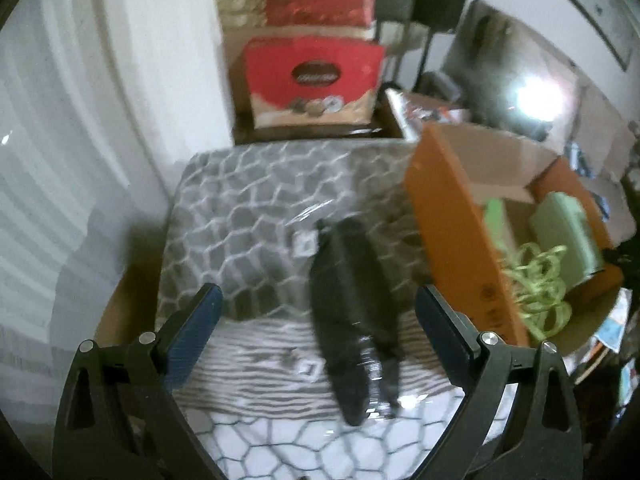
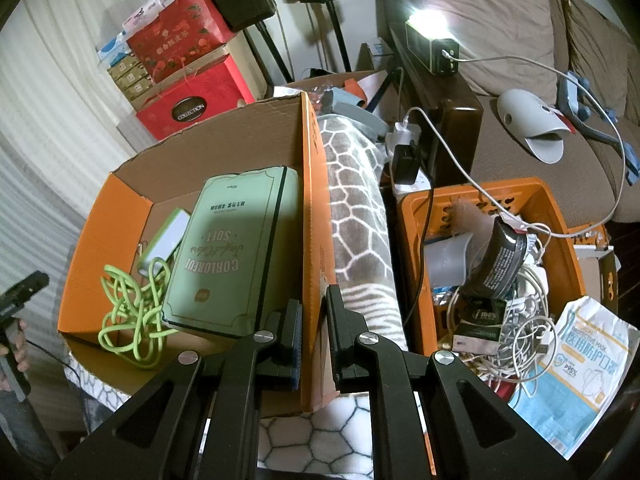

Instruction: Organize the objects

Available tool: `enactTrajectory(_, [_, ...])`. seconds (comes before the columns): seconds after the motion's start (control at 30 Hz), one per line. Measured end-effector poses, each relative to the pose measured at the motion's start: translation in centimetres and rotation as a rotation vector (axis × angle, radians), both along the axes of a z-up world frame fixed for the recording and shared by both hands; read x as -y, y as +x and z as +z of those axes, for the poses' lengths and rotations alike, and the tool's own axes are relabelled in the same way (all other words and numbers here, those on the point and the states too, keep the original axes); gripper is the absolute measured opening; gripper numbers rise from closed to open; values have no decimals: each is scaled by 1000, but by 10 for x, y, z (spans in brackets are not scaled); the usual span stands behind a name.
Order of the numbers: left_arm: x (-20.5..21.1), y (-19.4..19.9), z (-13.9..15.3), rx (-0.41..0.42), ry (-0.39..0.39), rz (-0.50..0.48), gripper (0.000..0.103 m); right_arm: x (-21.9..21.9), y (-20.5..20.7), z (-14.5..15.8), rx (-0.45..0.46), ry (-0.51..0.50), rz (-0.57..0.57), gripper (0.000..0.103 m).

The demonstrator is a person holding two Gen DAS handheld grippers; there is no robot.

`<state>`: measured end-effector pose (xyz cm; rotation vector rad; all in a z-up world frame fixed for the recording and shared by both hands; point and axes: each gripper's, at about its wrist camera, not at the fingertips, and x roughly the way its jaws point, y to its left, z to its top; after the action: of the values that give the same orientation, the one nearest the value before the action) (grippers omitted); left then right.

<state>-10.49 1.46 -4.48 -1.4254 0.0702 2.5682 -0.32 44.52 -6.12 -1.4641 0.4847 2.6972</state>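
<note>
Two tongs: left tongs spread above the black wrapped packet on the patterned blanket; right tongs pinching the orange cardboard box wall
Risk: slippery wrap may squirt free
Cause: blurred, hasty approach

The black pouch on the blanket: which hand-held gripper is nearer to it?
Left. The left hand-held gripper is open around the black pouch; the right hand-held gripper clamps the cardboard box wall.
</note>
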Motion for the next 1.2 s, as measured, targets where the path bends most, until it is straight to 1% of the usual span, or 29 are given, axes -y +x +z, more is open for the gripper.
enactTrajectory(0.13, [19, -11, -17, 50, 29, 54, 96, 0, 0, 0, 1, 0, 0, 10])
enactTrajectory(0.27, [27, -23, -28, 92, 79, 74, 96, 0, 0, 0, 0, 0, 0, 10])
enactTrajectory(0.33, [28, -30, -34, 122, 91, 82, 88, 0, 0, 0, 0, 0, 0, 10])
enactTrajectory(0.37, [28, -35, -39, 148, 90, 92, 83, 0, 0, 0, 0, 0, 0, 10])
enactTrajectory(0.47, [26, -45, -50, 195, 127, 87, 76, 0, 0, 0, 1, 1, 0, 10])
enactTrajectory(0.5, [25, -47, -53, 207, 130, 84, 71, 0, 0, 0, 1, 2, 1, 10])
enactTrajectory(0.53, [23, -50, -57, 215, 124, 81, 69, 0, 0, 0, 1, 1, 0, 10])
enactTrajectory(0.6, [18, -55, -63, 225, 106, 72, 60, 0, 0, 0, 1, 2, 0, 10])
enactTrajectory(0.67, [13, -59, -68, 236, 98, 61, 54, 0, 0, 0, 0, 0, 0, 10])
enactTrajectory(0.77, [7, -64, -76, 247, 89, 54, 50, 0, 0, 0, 0, 1, 0, 10])
enactTrajectory(0.83, [4, -66, -79, 252, 86, 52, 44, 0, 0, 0, 0, 0, 0, 10])
enactTrajectory(0.9, [2, -68, -82, 260, 79, 50, 34, 0, 0, 0, 1, 0, -1, 10])
enactTrajectory(0.93, [1, -68, -84, 257, 74, 53, 33, 1, 0, 0, 0, 1, 0, 10])
enactTrajectory(0.97, [1, -68, -83, 251, 73, 53, 29, 0, 0, 0, 0, 2, 0, 10])
enactTrajectory(1.0, [1, -68, -83, 249, 78, 53, 22, 0, 0, 0, 0, 2, 0, 10])
enactTrajectory(1.07, [1, -68, -82, 248, 76, 59, 14, 1, 0, 0, 0, 0, 0, 10])
enactTrajectory(1.1, [1, -67, -82, 246, 72, 61, 7, 1, 0, 0, 0, 0, 0, 10])
enactTrajectory(1.13, [2, -67, -83, 246, 72, 62, 4, 1, 0, 0, 0, 0, 0, 10])
enactTrajectory(1.2, [5, -66, -82, 244, 85, 69, 3, 1, 0, 0, 0, 1, 0, 10])
